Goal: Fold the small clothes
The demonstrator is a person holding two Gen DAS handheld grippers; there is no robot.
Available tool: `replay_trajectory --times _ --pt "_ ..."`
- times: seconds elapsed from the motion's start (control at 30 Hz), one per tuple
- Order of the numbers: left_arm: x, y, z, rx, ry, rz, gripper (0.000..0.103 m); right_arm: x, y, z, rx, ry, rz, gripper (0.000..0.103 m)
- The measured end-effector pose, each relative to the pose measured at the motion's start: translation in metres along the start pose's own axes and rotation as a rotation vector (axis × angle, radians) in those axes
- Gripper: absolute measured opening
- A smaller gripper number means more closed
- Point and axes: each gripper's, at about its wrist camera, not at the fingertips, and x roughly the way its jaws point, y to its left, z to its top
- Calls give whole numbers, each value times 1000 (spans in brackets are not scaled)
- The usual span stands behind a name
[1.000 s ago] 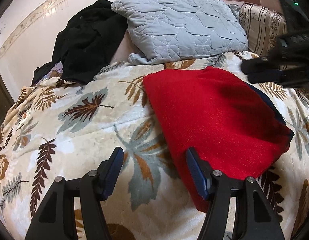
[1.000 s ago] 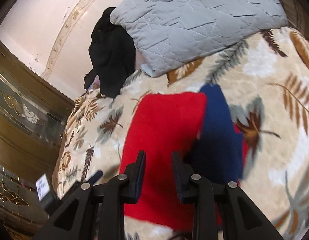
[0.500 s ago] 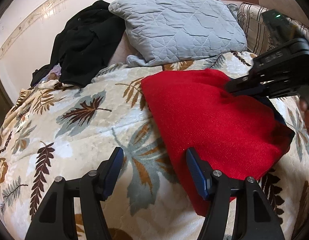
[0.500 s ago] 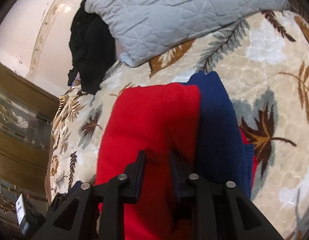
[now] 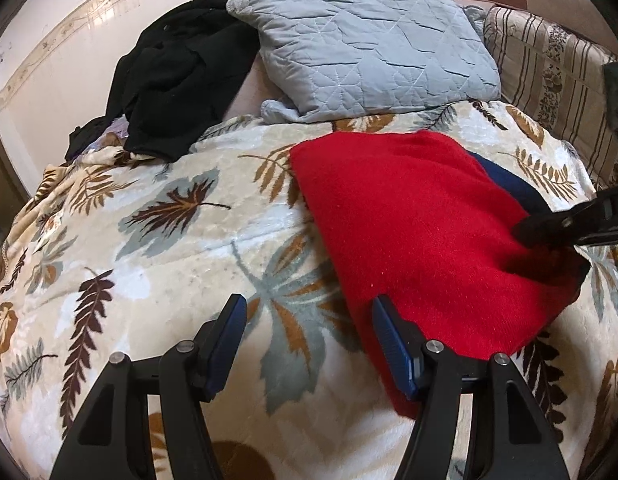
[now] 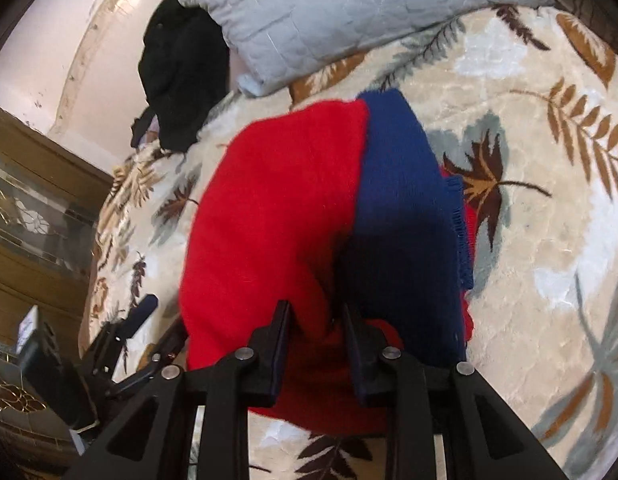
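A red knitted garment with a navy blue part lies folded on the leaf-patterned blanket. My left gripper is open and empty, low over the blanket at the garment's near left edge. My right gripper rests on the red garment near its right corner, jaws narrowly apart with red fabric bunched between them; the blue part lies just right of it. The right gripper's fingers also show at the right edge of the left wrist view.
A grey quilted pillow and a black garment pile lie at the back of the bed. A striped cushion is at the back right. A wooden glass-panelled door stands left of the bed.
My right gripper has come down and towards the near right corner of the red garment and now presses into it. The left gripper has barely moved.
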Motion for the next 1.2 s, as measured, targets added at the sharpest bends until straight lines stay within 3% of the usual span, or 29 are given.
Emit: replay_trajectory --times 0.27,0.33,0.37,0.4,0.47,0.77,1.2 --pt "-27 8 0 -26 2 45 66 -59 1 -24 -7 -126 -14 30" --pt "-39 8 -1 -23 -23 52 66 -73 2 -32 -13 -163 -21 50" --pt "-44 8 -2 -23 -31 54 67 -81 2 -37 -18 -186 -26 71" --pt "-50 8 -3 -24 -41 55 69 -88 3 -40 -22 -218 -17 73" --pt "-59 10 -6 -33 -56 65 78 -100 2 -46 -40 -262 30 73" --pt "-77 16 -7 -71 -95 97 79 -117 -2 -61 -84 -287 105 73" --pt "-73 12 6 -116 -92 98 83 -118 -12 -60 -80 -295 84 73"
